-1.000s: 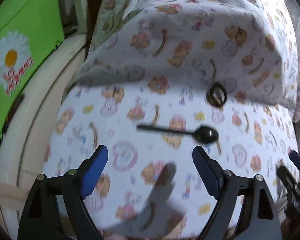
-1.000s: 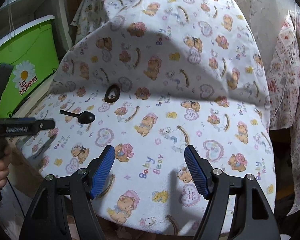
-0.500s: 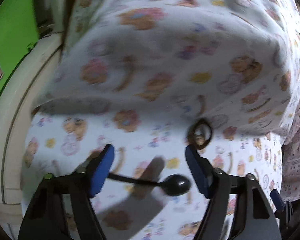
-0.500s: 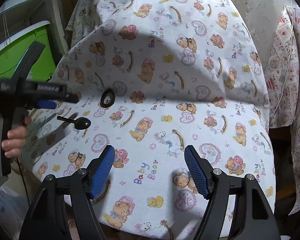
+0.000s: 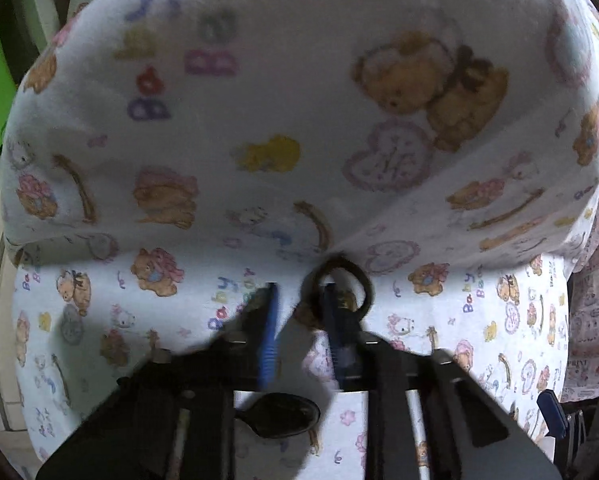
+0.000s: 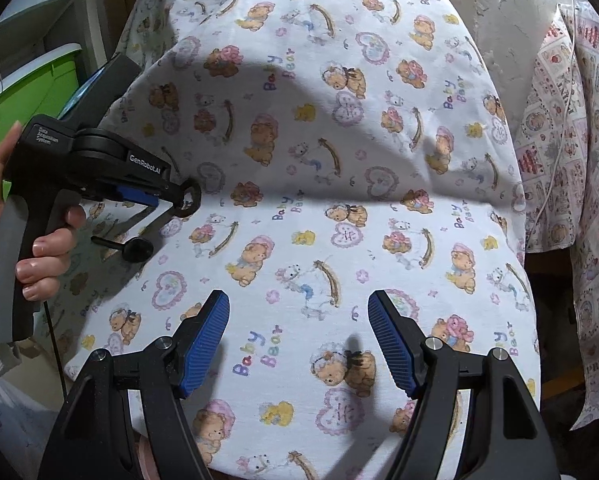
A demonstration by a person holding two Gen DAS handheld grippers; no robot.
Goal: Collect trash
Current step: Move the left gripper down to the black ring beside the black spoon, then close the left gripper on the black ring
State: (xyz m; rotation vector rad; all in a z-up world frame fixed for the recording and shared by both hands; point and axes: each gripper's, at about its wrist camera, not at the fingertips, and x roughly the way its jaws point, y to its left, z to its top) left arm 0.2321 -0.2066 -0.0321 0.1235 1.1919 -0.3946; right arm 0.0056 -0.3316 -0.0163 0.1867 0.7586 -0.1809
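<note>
My left tongs (image 5: 299,312) narrow around a dark ring (image 5: 341,280) on the bear-print sheet (image 6: 339,160), grip seemingly incomplete; right tongs (image 6: 299,336) hover wide open, empty.

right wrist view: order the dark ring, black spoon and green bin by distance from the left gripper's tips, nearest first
1. Dark ring: right at the tips of the left gripper, on the bear-print sheet.
2. Black spoon: just below the gripper, lying on the sheet.
3. Green bin: off the bed to the far left, behind the gripper body.
</note>
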